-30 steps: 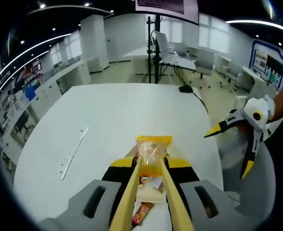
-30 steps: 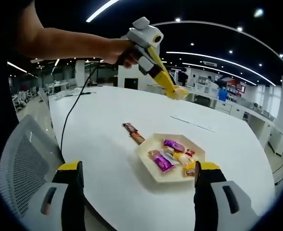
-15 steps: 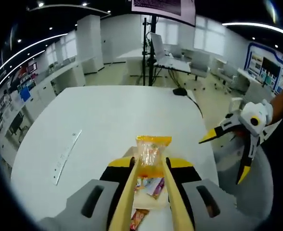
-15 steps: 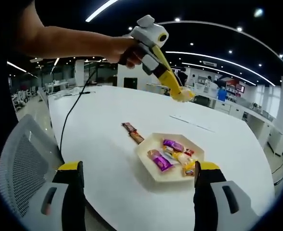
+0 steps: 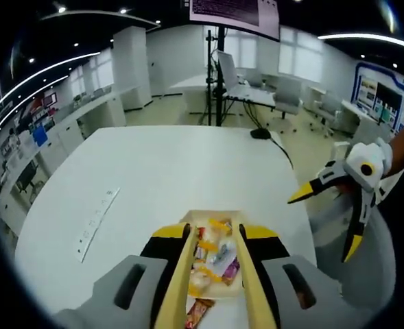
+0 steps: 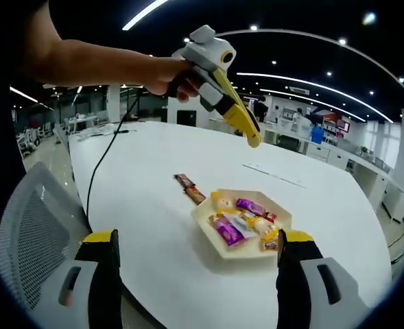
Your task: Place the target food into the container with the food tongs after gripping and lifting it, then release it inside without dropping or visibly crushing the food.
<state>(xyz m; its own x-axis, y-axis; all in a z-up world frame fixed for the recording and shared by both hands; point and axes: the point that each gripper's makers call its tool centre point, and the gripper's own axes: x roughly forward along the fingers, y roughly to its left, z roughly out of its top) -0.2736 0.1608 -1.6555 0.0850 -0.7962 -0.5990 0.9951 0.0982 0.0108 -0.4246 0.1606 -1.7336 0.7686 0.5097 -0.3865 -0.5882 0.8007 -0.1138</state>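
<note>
A beige octagonal tray [image 6: 204, 221] on the white table holds several wrapped snacks, among them a yellow packet [image 6: 223, 203] at its near-left side. My left gripper [image 6: 254, 141], fitted with yellow tongs, hangs in the air above and behind the tray, held by a hand, with nothing in the tongs. In the left gripper view the tongs [image 5: 212, 226] stand open over the tray [image 5: 210, 214], and the yellow packet [image 5: 219, 225] lies between them below. My right gripper [image 6: 195, 237] is open wide near the table edge and also appears as [image 5: 319, 229].
A brown snack bar [image 6: 190, 189] lies on the table left of the tray. A clear ruler strip [image 5: 95, 219] lies farther out. A black cable [image 6: 105, 159] runs across the table. A grey mesh chair [image 6: 30, 226] stands at the near edge.
The tongs have opened and the yellow packet has dropped from them into the tray. The left gripper has drawn back slightly; the right gripper has not moved.
</note>
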